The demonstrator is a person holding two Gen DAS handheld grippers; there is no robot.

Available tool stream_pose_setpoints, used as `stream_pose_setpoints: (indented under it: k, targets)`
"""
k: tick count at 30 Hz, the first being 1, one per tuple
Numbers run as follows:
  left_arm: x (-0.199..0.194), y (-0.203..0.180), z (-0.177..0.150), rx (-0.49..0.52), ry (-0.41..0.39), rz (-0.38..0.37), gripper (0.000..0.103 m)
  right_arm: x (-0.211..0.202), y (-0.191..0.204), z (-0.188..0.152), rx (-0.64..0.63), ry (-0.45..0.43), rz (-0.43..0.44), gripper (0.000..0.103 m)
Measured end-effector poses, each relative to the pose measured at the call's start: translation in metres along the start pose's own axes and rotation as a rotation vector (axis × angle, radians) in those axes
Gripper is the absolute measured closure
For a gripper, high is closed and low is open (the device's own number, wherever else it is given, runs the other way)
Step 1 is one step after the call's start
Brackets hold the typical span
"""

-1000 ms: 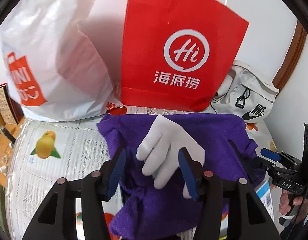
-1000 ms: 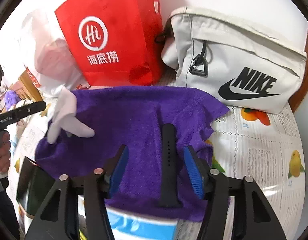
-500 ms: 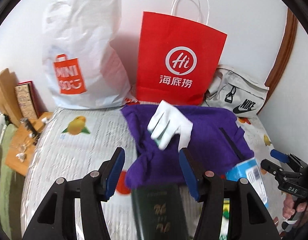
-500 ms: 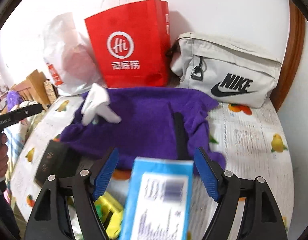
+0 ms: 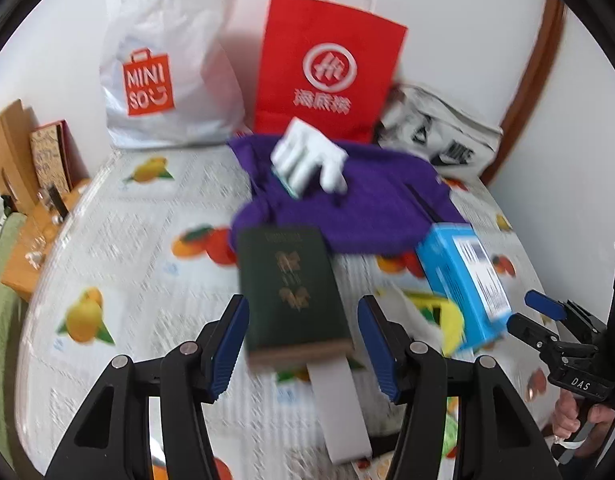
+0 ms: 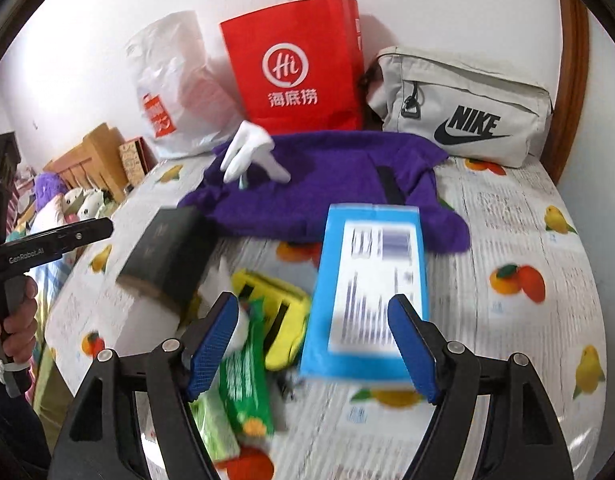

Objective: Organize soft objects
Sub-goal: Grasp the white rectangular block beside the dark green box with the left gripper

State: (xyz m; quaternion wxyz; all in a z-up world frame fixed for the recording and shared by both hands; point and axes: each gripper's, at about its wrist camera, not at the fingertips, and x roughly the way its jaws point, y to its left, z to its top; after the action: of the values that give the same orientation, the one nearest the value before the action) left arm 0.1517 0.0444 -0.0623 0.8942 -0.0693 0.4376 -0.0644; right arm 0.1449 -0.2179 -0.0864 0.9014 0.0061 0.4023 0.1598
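A purple towel (image 5: 371, 208) (image 6: 327, 188) lies spread at the back of the fruit-print table, with a white glove (image 5: 307, 160) (image 6: 249, 152) on its left part and a black strap (image 6: 391, 188) across it. My left gripper (image 5: 303, 344) is open, well back from the towel, over a dark green book (image 5: 291, 292) that lies on the table. My right gripper (image 6: 313, 340) is open too, above a blue box (image 6: 371, 280); nothing is pressed by its pads. Each gripper shows at the edge of the other's view.
Against the wall stand a white Miniso bag (image 5: 167, 72), a red paper bag (image 6: 295, 64) and a grey Nike pouch (image 6: 463, 108). A yellow item (image 6: 275, 304) and green packets (image 6: 243, 380) lie near the front. Boxes and plush toys (image 6: 83, 200) sit left of the table.
Both grippers have drawn back from the towel toward the table's front, so the book, blue box and yellow item came into view. The right jaws have widened.
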Motion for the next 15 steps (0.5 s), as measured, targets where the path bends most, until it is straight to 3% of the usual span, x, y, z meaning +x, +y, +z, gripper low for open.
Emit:
stream_pose_setpoints:
  k: [3,7,15]
  targets:
    - [0.002,-0.009,-0.019,0.015,0.015,-0.028,0.037,-0.006,0.005,-0.021,0.007,0.002,0.019,0.026]
    - [0.012,-0.015,-0.038,0.014,0.046,-0.037,0.036,-0.007,0.014,-0.044,-0.011,0.011,0.058,0.026]
    - [0.044,-0.018,-0.059,0.013,0.12,0.037,0.037,0.002,0.042,-0.083,-0.093,0.057,0.114,0.026]
